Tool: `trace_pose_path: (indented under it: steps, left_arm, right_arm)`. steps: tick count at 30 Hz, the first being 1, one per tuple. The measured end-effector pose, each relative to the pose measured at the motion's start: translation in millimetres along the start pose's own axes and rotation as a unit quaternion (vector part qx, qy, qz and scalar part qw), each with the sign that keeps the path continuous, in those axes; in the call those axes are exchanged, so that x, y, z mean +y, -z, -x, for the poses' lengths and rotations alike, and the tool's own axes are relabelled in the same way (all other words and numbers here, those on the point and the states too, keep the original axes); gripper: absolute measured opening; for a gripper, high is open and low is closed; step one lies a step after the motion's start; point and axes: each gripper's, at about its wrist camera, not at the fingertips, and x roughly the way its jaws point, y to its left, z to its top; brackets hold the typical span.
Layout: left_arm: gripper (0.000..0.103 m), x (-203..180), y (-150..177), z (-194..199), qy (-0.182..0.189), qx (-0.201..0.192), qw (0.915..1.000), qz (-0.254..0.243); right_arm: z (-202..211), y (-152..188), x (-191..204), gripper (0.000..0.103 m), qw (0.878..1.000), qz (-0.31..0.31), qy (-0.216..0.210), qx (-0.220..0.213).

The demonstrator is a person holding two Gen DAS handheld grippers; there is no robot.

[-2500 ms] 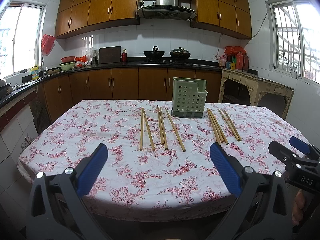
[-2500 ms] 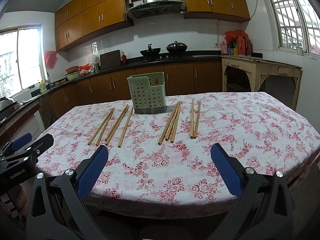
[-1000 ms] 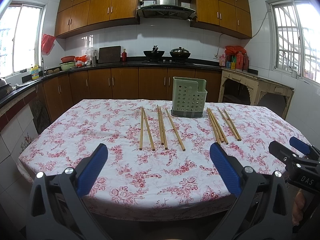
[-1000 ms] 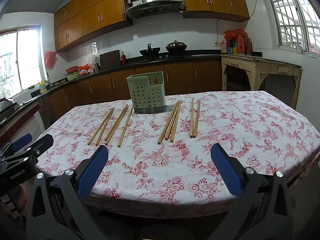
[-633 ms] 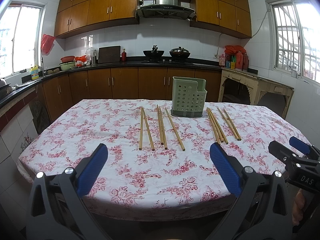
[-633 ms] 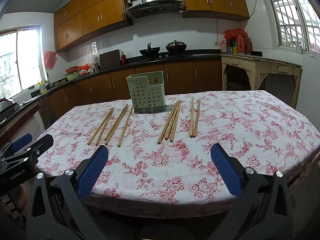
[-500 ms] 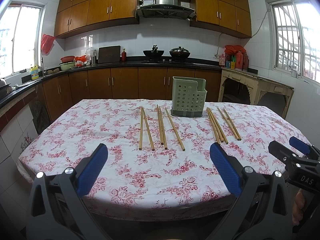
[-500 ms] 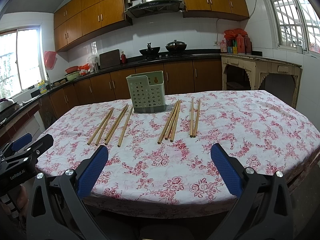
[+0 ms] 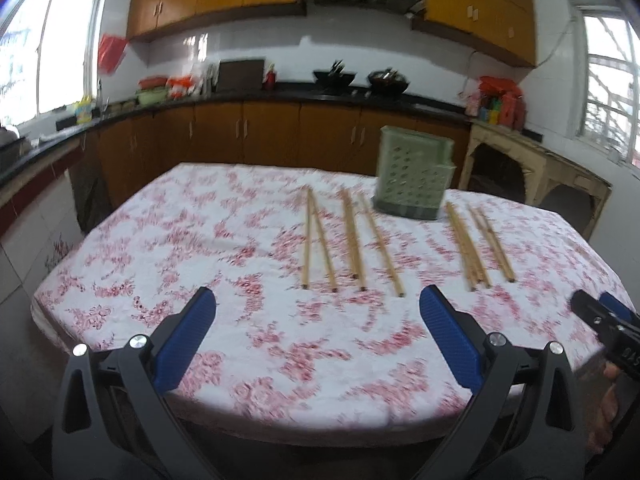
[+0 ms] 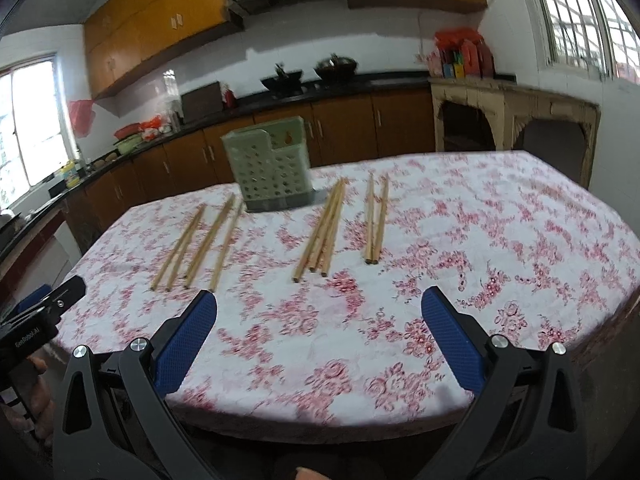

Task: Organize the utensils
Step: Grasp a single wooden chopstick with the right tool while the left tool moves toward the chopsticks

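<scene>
Several wooden chopsticks lie in loose groups on the floral tablecloth. In the left wrist view one group (image 9: 352,240) lies left of the green perforated utensil holder (image 9: 412,176) and another group (image 9: 474,246) lies right of it. My left gripper (image 9: 318,320) is open and empty, hovering near the table's front edge, short of the chopsticks. In the right wrist view the holder (image 10: 272,172) stands at the back, with chopsticks to its left (image 10: 200,240) and right (image 10: 324,232). My right gripper (image 10: 318,320) is open and empty too.
The table (image 9: 160,240) fills the middle of a kitchen, with cabinets and a counter behind. The right gripper's tip (image 9: 604,324) shows at the right edge of the left view, and the left gripper's tip (image 10: 44,312) at the left edge of the right view.
Both views have shifted and blurred: the grippers have risen and moved in over the table's front edge. Both stay open. The chopsticks and holder have not moved.
</scene>
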Motion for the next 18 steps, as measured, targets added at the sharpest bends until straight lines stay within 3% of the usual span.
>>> trace_pose_path:
  steps: [5, 7, 9, 12, 15, 18]
  left_arm:
    - [0.099, 20.8, -17.9, -48.7, -0.018, 0.044, 0.9989, 0.006]
    - [0.095, 27.6, -23.8, -67.8, -0.023, 0.056, 0.9982, 0.004]
    - [0.086, 34.6, -28.6, -86.9, -0.023, 0.073, 0.9971, 0.005]
    - [0.075, 42.8, -33.2, -114.8, -0.02, 0.099, 0.9948, 0.013]
    - [0.064, 46.5, -34.5, -138.9, -0.015, 0.123, 0.9922, 0.016]
    - [0.052, 44.1, -33.0, -155.0, -0.013, 0.141, 0.9899, 0.012]
  right_arm:
    - [-42.6, -21.8, -23.2, 0.101, 0.998, -0.031, 0.038, 0.038]
    - [-64.1, -32.7, -34.2, 0.092, 0.996, -0.043, 0.058, 0.057]
    - [-87.4, -42.5, -46.0, 0.073, 0.992, -0.057, 0.07, 0.083]
    - [-122.2, -52.2, -64.9, 0.052, 0.986, -0.09, 0.06, 0.124]
    - [-147.1, -56.6, -68.7, 0.04, 0.983, -0.094, 0.06, 0.144]
    - [-166.0, -58.7, -63.1, 0.034, 0.983, -0.074, 0.062, 0.154]
